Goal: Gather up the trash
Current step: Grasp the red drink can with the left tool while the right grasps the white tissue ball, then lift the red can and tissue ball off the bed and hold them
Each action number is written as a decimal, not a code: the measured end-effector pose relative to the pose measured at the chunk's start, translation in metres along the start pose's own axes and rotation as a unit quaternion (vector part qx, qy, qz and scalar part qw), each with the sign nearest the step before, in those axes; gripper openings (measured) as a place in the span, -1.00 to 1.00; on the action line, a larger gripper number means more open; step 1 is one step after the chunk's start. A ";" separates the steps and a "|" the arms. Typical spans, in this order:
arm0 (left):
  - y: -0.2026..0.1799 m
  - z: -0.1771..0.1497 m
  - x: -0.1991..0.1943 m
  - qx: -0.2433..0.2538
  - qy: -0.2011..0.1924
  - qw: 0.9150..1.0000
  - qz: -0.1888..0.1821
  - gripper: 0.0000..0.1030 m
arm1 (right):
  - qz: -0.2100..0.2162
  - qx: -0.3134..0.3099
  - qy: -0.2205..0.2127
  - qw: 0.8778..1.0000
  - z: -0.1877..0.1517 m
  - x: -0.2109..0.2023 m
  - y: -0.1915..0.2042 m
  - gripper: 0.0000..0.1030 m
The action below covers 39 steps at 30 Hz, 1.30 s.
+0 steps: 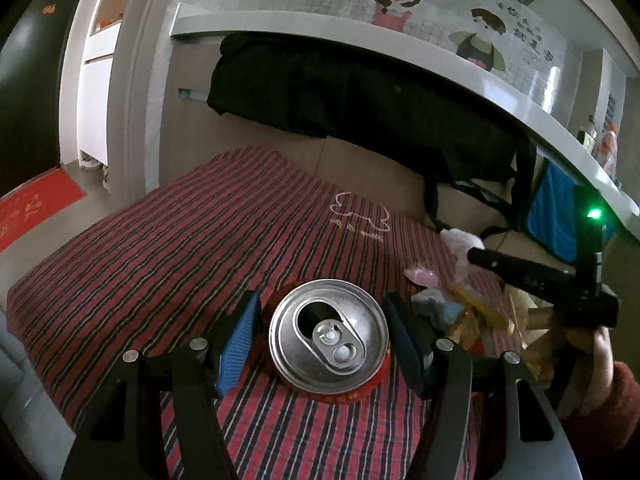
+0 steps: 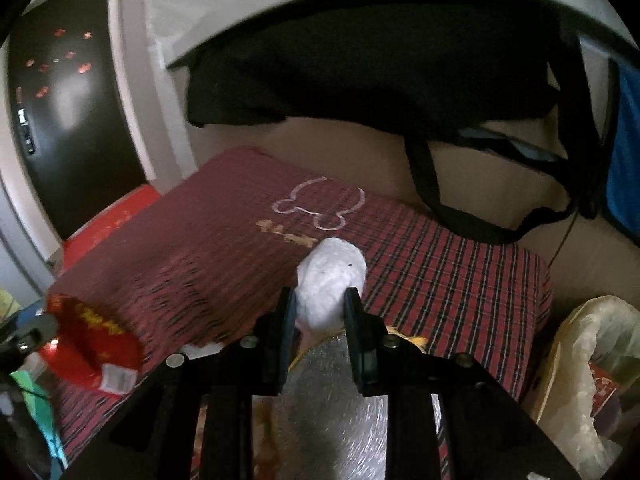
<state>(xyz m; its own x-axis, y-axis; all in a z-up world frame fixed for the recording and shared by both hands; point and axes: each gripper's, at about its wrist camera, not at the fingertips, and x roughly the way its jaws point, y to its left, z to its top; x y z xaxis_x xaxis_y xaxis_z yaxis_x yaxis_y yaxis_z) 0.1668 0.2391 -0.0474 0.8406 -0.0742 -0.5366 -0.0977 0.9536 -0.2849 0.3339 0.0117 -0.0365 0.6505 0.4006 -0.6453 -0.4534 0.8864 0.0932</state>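
1. Striped red woven cloth (image 1: 168,256) covers the flat surface, with a pale outline stitched into it.
2. Left gripper (image 1: 322,336) is spread wide around an upright red can (image 1: 329,330) with a round silver top, pads clear of its sides.
3. Right gripper (image 2: 320,320) is clamped on a soft white crumpled tissue wad (image 2: 330,280).
4. Crinkly plastic bag (image 2: 592,364) sits far right.
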 end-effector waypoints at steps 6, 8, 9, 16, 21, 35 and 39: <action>0.002 -0.008 -0.007 0.000 0.017 1.000 -0.020 0.23 | 0.037 0.005 -0.011 0.999 -0.008 -0.030 0.002 -0.57; 0.003 -0.011 -0.008 -0.004 0.021 0.999 -0.027 0.23 | 0.047 0.012 -0.012 0.999 -0.011 -0.036 -0.003 -0.57; 0.004 -0.013 -0.009 -0.006 0.025 0.999 -0.034 0.23 | 0.053 0.014 -0.012 0.998 -0.014 -0.040 -0.005 -0.57; 0.003 -0.019 -0.009 -0.011 0.055 0.997 -0.060 0.24 | 0.068 0.012 -0.009 0.998 -0.031 -0.058 -0.008 -0.57; 0.007 -0.017 -0.009 -0.015 0.057 0.998 -0.038 0.25 | 0.094 0.004 0.010 0.996 -0.052 -0.058 -0.001 -0.57; 0.029 -0.036 0.003 -0.032 0.096 0.995 -0.028 0.25 | 0.145 -0.041 0.058 0.987 -0.123 -0.079 0.034 0.19; 0.030 -0.037 0.005 -0.036 0.099 0.994 -0.033 0.25 | 0.140 -0.042 0.055 0.988 -0.122 -0.075 0.037 0.20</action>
<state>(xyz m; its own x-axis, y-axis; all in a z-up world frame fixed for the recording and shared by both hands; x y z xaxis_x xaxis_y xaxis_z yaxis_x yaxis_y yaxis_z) 0.1488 0.2567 -0.0878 0.7255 -0.1996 -0.6586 -0.0896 0.9214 -0.3780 0.1943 -0.0134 -0.0770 0.4243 0.5953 -0.6823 -0.6576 0.7206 0.2198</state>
